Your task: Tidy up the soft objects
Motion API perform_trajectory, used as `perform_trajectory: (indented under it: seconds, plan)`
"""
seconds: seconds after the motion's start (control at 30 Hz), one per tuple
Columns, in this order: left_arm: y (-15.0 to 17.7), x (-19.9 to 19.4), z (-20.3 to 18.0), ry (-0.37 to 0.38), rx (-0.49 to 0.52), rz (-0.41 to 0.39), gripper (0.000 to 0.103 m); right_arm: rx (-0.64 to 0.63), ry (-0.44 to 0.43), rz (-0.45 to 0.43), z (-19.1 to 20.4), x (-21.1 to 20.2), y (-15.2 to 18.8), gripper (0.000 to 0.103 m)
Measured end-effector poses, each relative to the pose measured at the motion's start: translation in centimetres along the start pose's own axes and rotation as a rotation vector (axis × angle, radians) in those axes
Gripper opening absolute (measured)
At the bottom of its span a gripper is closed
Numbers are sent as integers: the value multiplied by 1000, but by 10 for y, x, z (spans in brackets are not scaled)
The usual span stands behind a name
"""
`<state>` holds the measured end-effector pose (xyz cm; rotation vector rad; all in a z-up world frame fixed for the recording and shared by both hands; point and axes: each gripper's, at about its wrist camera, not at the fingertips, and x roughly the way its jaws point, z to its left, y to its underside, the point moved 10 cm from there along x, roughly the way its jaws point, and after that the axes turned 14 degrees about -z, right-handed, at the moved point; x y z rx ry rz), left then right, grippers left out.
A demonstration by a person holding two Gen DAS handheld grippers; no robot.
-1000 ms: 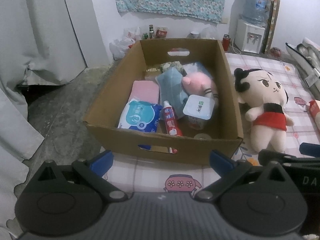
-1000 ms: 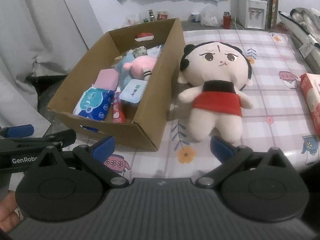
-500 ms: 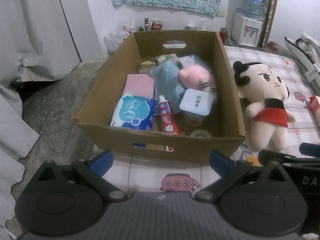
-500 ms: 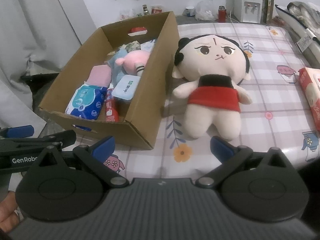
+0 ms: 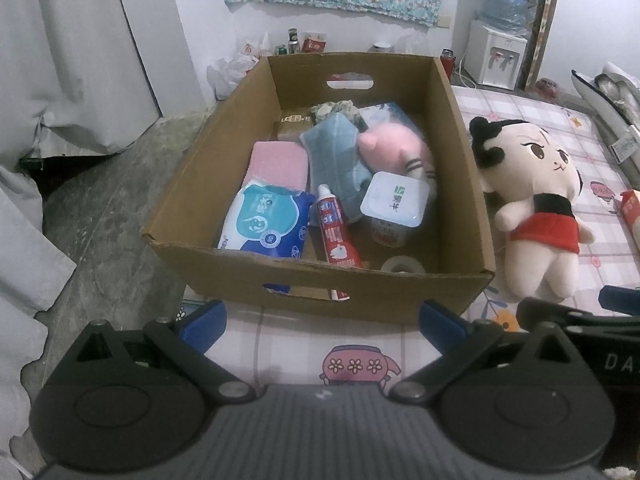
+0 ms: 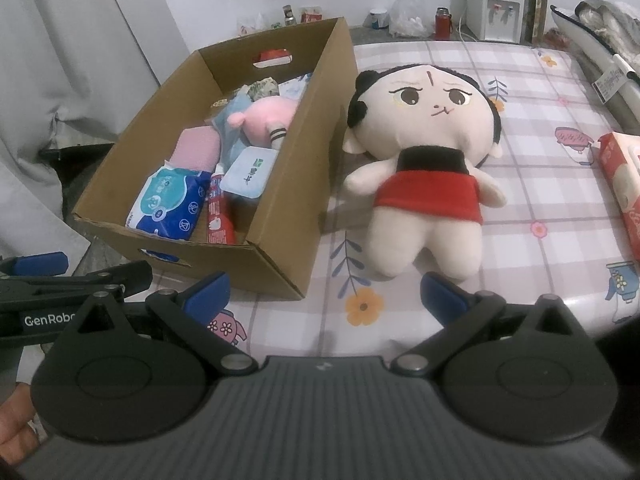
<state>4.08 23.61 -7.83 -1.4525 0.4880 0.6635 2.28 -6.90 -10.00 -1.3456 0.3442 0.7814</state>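
Observation:
A cardboard box [image 5: 460,152] [image 6: 288,184] stands on the checked bed cover. It holds a pink plush [image 5: 394,148] [image 6: 266,116], a blue cloth [image 5: 334,160], a pink sponge pad [image 5: 278,164], a blue wipes pack [image 5: 266,222] [image 6: 168,200], a red tube [image 5: 336,228] and a white tub [image 5: 394,200]. A big-headed doll in a red dress [image 5: 536,200] [image 6: 428,164] lies face up right of the box. My left gripper [image 5: 322,316] is open and empty before the box's near wall. My right gripper [image 6: 324,296] is open and empty just before the doll's legs.
A red carton [image 6: 624,184] lies at the bed's right edge. Grey curtains [image 5: 60,60] and concrete floor [image 5: 104,200] are left of the box. A water dispenser [image 5: 496,52] and bottles stand by the far wall. Folded bedding [image 6: 600,40] lies at the far right.
Both grippers have risen and tilted down a little, so the box and doll sit lower and closer in view. Both stay open. Nothing on the bed has moved.

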Motion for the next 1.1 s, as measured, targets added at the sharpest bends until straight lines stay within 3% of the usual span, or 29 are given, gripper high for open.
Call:
perform_trajectory:
  seconds: [1.1]
  plan:
    - [0, -1, 0, 0, 0, 0, 103, 0, 3, -1, 1, -2, 0, 102]
